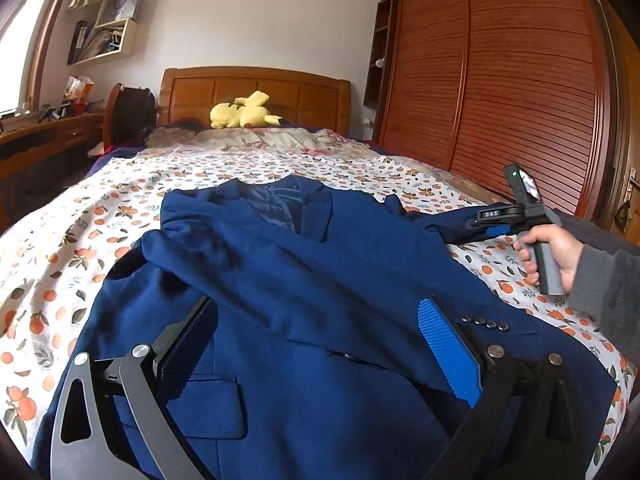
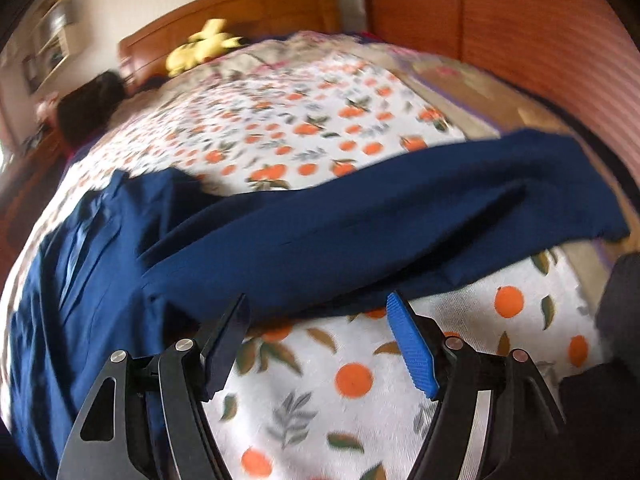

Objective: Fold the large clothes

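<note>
Jacket [image 1: 320, 280] collar toward headboard [image 1: 256, 92] | left gripper [image 1: 320, 344] spread | right gripper [image 2: 320, 340] spread, empty

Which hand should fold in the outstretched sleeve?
Probably right: the right gripper is open just short of the sleeve. The left gripper is open over the jacket front.
</note>
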`<state>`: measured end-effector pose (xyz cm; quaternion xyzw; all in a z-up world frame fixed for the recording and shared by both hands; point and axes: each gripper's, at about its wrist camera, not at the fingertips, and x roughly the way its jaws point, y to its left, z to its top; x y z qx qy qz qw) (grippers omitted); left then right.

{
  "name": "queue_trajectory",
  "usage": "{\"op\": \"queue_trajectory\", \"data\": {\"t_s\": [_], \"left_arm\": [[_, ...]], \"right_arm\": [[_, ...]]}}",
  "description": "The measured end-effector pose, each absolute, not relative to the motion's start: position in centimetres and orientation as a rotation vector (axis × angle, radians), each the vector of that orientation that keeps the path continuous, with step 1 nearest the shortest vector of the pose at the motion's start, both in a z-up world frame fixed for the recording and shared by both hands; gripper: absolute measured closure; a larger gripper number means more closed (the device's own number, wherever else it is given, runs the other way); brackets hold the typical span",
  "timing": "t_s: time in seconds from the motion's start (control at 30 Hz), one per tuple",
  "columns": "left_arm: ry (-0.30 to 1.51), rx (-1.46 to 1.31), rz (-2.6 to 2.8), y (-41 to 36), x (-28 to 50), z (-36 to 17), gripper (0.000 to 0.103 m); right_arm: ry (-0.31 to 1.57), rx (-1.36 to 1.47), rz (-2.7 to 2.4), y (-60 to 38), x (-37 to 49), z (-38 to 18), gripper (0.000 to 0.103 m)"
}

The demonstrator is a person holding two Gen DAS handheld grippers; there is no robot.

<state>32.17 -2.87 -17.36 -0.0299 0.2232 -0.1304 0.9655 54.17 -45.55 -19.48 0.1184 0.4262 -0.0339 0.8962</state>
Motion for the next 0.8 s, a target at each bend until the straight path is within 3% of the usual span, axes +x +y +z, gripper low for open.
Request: {"op": "queue_trajectory", "data": {"t_s": [0.3,0.33,0.37,0.4,0.43,0.47,0.8], "left_arm": [[0.413,-0.027,-0.263,-3.4,31.2,-16.9,0.002],[0.409,-0.026,-0.265,-3.5,31.1,-16.9,0.002],[0.407,-0.024,-0.265,-3.5,31.0,-16.8,0.002],[0.404,-0.023,-0.265,-3.5,30.9,-16.8,0.002],[0.401,-0.021,-0.265,-3.5,30.9,-16.8,0.002],[0.401,-0.020,-0.266,-3.6,30.9,-16.8,0.002],[0.398,-0.004,-0.264,-3.9,30.7,-16.8,0.002]], "right_arm": [[0.938,0.377,-0.157,-46.9,56.2,-20.8,0.035],[0.939,0.377,-0.166,-46.9,56.3,-20.8,0.039],[0.942,0.364,-0.185,-46.9,56.5,-20.8,0.044],[0.950,0.341,-0.205,-46.7,56.8,-20.9,0.064],[0.956,0.329,-0.210,-46.7,57.0,-21.0,0.092],[0.959,0.321,-0.209,-46.7,57.2,-20.9,0.101],[0.747,0.152,-0.051,-41.6,54.7,-12.8,0.102]]}}
